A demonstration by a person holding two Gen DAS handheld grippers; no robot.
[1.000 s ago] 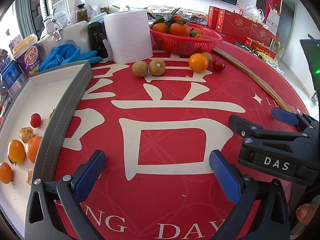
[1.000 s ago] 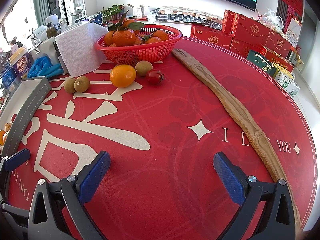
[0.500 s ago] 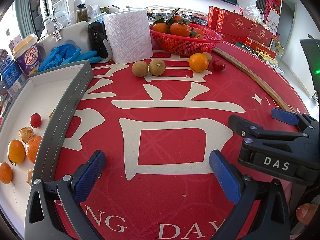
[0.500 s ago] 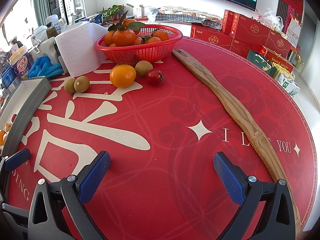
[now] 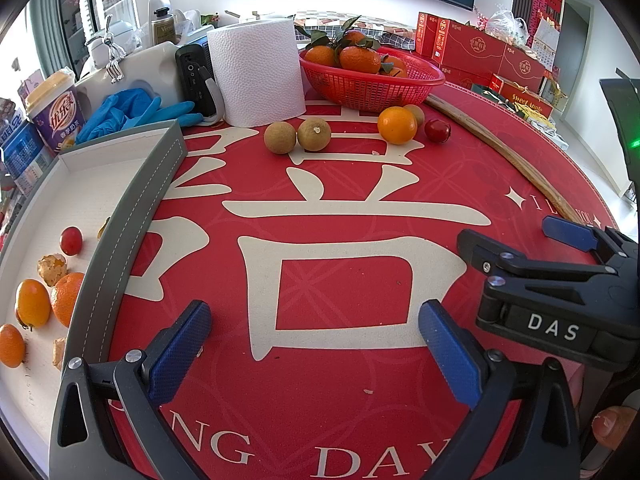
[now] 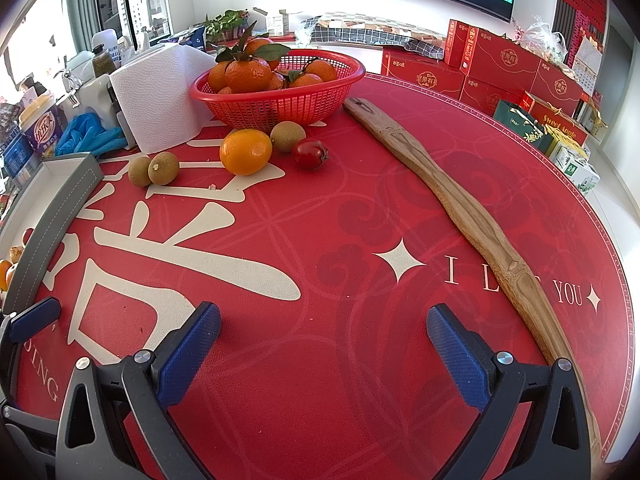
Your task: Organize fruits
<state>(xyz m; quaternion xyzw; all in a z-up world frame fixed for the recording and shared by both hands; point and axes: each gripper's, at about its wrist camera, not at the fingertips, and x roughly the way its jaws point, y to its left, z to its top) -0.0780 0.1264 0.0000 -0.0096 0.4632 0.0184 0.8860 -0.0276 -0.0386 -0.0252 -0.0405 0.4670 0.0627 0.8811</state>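
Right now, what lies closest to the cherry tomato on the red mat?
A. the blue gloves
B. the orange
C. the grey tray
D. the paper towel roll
B: the cherry tomato sits just right of the orange, in front of the red basket; the roll, gloves and tray are all farther left.

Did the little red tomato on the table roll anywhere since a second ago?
No. The red tomato sits at the same spot beside the big orange, just in front of the red basket, same as before.
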